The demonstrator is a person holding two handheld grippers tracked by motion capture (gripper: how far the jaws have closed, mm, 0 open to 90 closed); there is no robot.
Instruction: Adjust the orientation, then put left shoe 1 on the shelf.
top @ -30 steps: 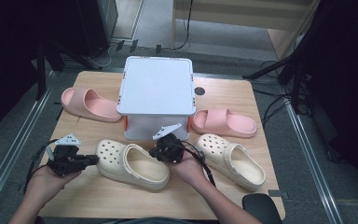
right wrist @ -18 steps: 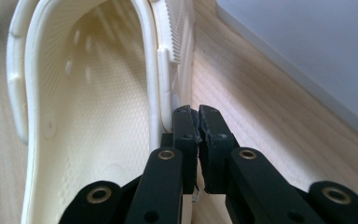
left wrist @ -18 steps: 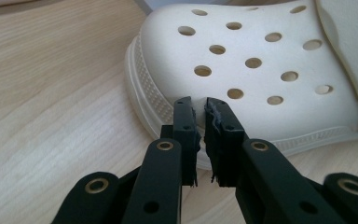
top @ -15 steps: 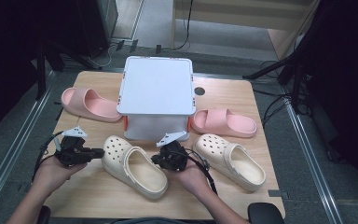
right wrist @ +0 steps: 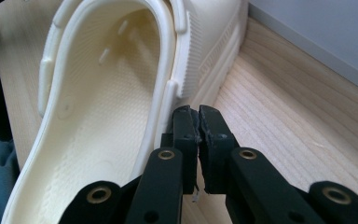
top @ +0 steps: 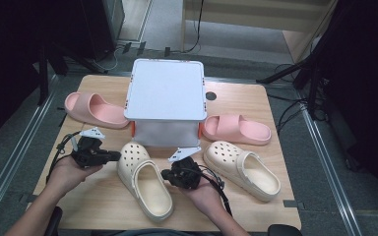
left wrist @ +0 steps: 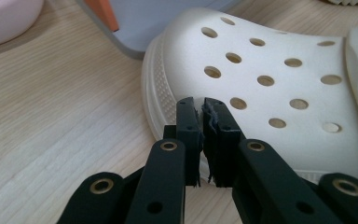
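Observation:
A cream clog [top: 145,184] lies at the front middle of the wooden table [top: 93,206], toe toward the white box [top: 166,96]. My left gripper [top: 117,156] is shut with nothing between its jaws, which have just closed a little further. Its tips press on the left side of the clog's toe [left wrist: 270,84], as the left gripper [left wrist: 200,102] view shows close up. My right gripper [top: 164,174] is shut and empty too. In the right gripper [right wrist: 196,111] view its tips touch the clog's [right wrist: 102,93] outer side wall near the strap.
A second cream clog [top: 243,169] lies to the right. One pink slide [top: 96,109] rests left of the box, another [top: 236,129] right of it. The box's wall [right wrist: 317,28] stands close behind the pushed clog. A small dark disc [top: 210,96] sits beside the box.
The clog has swung from lying crosswise to toe-toward-the-box, its heel coming toward the front edge. The left gripper moved right and away from me; the right gripper came nearer me.

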